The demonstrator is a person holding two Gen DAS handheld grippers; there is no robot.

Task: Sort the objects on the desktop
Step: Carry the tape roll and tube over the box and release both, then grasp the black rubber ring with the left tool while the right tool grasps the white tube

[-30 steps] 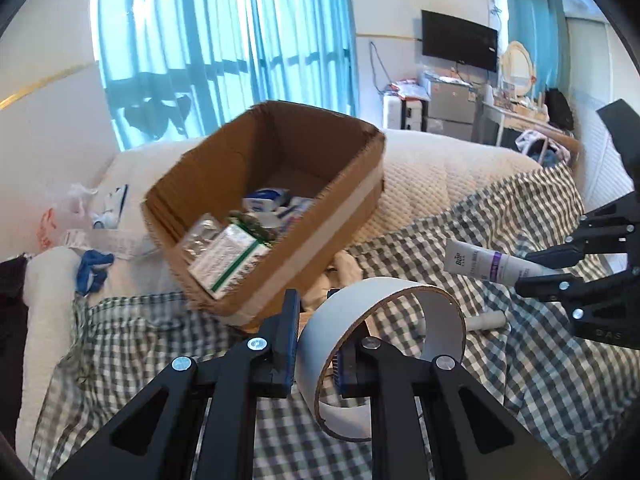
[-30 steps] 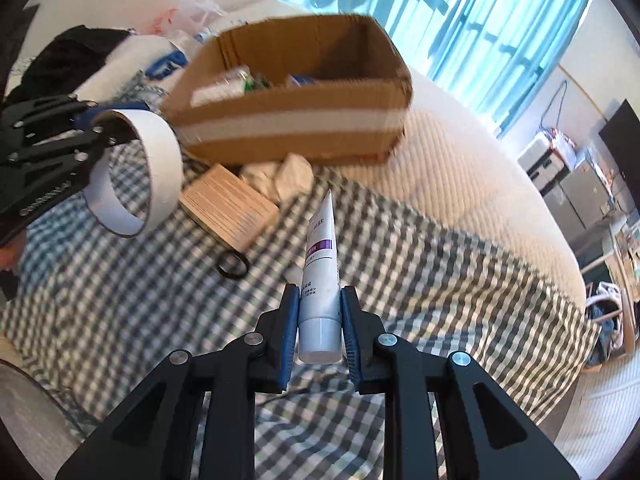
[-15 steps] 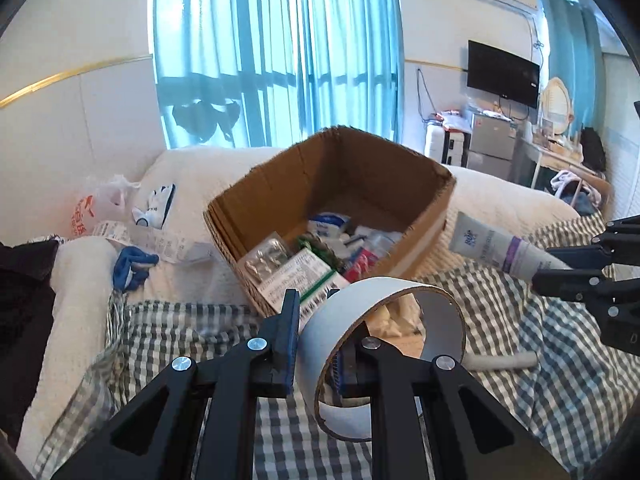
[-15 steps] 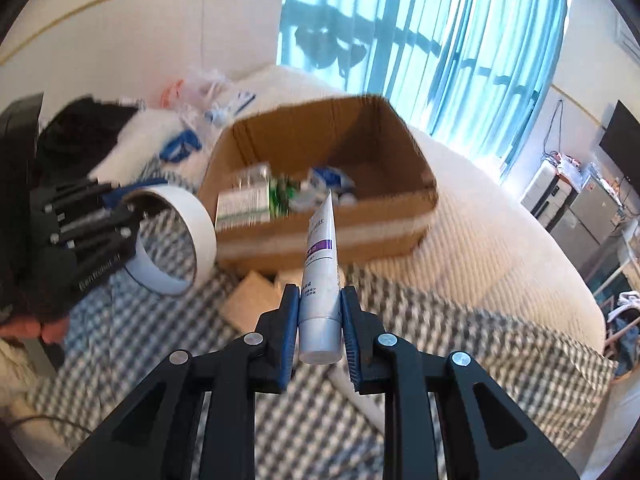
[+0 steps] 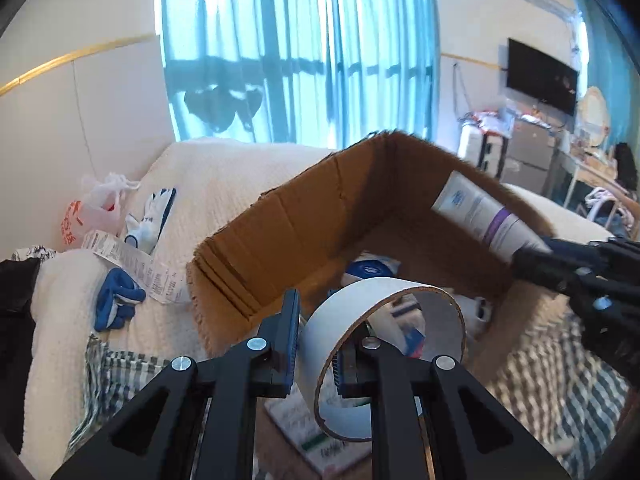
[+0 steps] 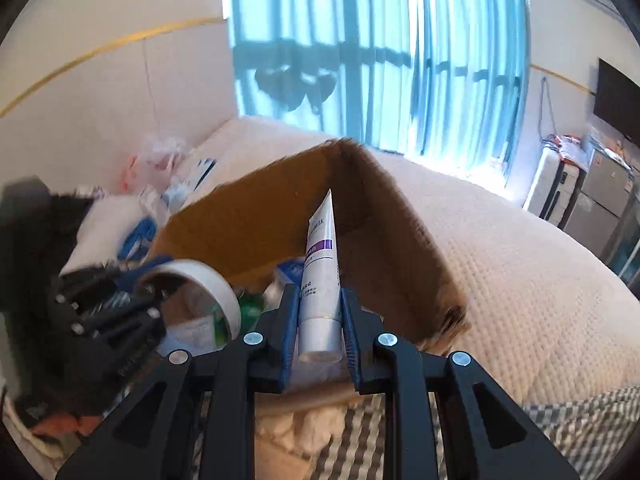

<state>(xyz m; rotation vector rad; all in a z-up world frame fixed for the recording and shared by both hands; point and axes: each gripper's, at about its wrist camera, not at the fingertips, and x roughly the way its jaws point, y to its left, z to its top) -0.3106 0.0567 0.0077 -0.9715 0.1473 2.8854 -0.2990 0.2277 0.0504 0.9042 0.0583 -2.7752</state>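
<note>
My left gripper (image 5: 316,340) is shut on the wall of a white tape roll (image 5: 384,352) and holds it over the near edge of an open cardboard box (image 5: 288,224). My right gripper (image 6: 320,324) is shut on the cap end of a white tube with a purple band (image 6: 322,264); the tube points into the box (image 6: 400,248). The tube (image 5: 484,216) also shows above the box from the left wrist view, and the tape roll (image 6: 200,284) from the right wrist view. The box holds several packets and small packages (image 5: 372,268).
The box sits on a cream quilted cover (image 6: 520,264) with a grey checked cloth (image 5: 560,380) in front. Blue-and-white gloves (image 5: 152,216), a receipt (image 5: 132,260) and a plastic bag (image 5: 88,212) lie left of the box. Curtains and a window are behind.
Both grippers have moved forward toward the box. The tape roll and the tube now hang over its opening instead of over the checked cloth.
</note>
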